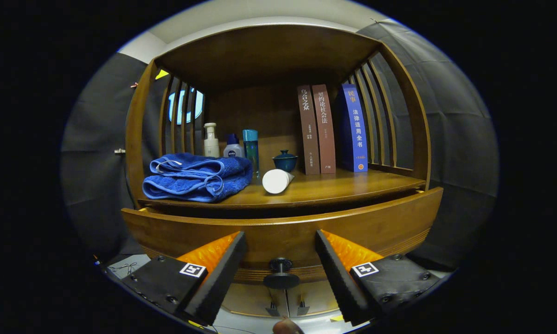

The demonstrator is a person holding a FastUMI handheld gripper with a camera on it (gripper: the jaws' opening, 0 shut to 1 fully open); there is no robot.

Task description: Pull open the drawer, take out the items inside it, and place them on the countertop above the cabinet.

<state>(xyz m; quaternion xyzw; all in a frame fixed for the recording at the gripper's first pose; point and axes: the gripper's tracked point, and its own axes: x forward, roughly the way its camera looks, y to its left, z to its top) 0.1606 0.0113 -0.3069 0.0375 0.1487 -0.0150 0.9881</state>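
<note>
Tongs [280, 241] gape wide around drawer [283, 232] knob [281, 273], seemingly clear of it.

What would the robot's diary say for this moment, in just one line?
stage: reaching for drawer | gripper: open, fingers either side of drawer knob, not touching | drawer: slightly open | countertop: blue towel, white tube

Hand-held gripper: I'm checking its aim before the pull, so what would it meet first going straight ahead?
Probably the drawer's knob, which sits between the open fingers of the hand-held gripper. Right behind it is the drawer front. Depth is hard to judge.
</note>
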